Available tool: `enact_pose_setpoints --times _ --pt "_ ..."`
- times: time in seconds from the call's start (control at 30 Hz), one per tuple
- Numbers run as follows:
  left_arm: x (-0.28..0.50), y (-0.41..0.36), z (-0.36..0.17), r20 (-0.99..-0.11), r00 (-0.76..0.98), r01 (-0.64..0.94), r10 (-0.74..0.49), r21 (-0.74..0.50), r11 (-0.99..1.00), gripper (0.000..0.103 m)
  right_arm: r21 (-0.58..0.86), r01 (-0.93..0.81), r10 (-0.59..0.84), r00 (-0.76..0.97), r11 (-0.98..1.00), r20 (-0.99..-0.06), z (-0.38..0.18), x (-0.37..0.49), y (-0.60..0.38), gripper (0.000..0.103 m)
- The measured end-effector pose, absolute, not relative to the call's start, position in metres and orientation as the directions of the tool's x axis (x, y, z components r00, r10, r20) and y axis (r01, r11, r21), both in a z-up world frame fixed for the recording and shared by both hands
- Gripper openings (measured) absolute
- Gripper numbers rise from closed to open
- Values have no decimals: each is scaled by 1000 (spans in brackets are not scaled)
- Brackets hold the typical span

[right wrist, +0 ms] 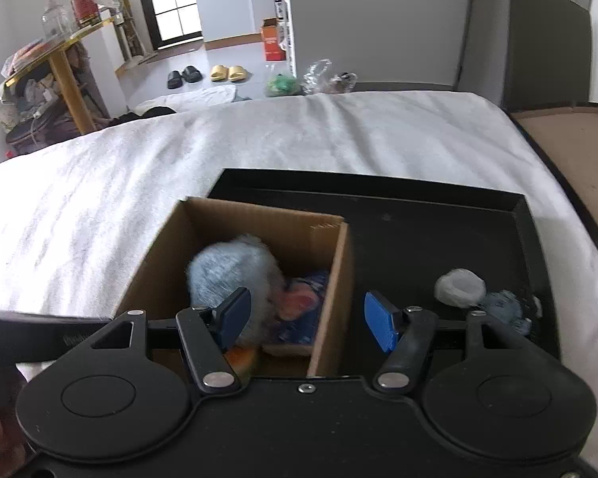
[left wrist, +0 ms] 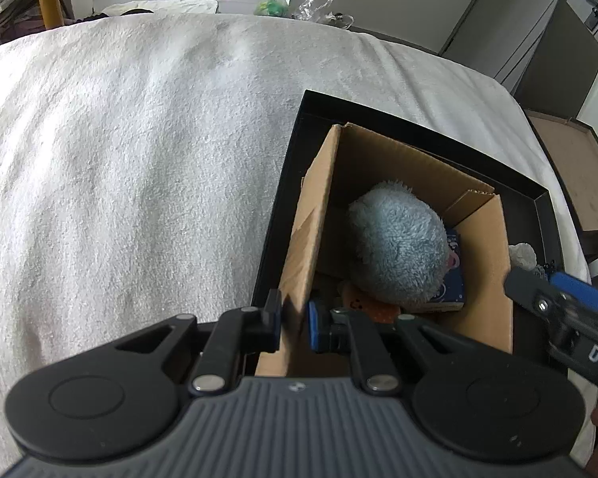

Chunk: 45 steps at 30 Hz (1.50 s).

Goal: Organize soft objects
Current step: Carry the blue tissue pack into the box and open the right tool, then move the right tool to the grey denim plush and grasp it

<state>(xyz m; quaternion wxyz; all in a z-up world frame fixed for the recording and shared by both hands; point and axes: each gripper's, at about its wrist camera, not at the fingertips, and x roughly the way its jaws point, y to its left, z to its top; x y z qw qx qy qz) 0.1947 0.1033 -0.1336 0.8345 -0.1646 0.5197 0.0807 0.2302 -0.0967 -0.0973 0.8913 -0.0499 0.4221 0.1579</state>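
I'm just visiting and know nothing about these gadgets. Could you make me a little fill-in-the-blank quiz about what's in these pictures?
1. The fluffy grey-blue plush toy lies inside the brown ____ box.
2. That box stands in a shallow tray whose colour is ____.
3. The left gripper pinches the box's ____.
4. The small white soft ball lies in the tray, ____ the box.

Missing words: cardboard; black; wall; outside

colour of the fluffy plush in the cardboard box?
Pale blue-grey plush; clearest in the left wrist view.
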Motion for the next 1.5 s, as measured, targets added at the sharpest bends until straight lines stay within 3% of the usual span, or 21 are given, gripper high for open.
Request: enact_pose_setpoints --times 0.4,0.47,0.6,0.7,1.07,1.5 --pt "196 94 -121 -893 450 -315 2 -156 936 18 -1 -252 160 615 968 -772 -99 223 -136 68" --pt "196 94 -119 -891 453 -320 10 -152 935 24 8 -250 167 622 968 -765 -98 223 -143 68" --pt "196 90 -111 -882 468 -322 48 -120 939 45 1 -241 157 629 971 -761 -102 226 -154 68" --pt "199 87 -110 -882 468 -317 61 -103 943 50 -2 -226 144 631 974 -762 -105 230 -163 70" --pt "210 72 -115 -890 446 -309 95 -53 950 53 8 -206 140 634 979 -760 -121 246 -195 69" --pt "225 59 -128 -893 414 -298 176 49 953 62 47 -152 133 624 987 -770 -171 268 -220 59"
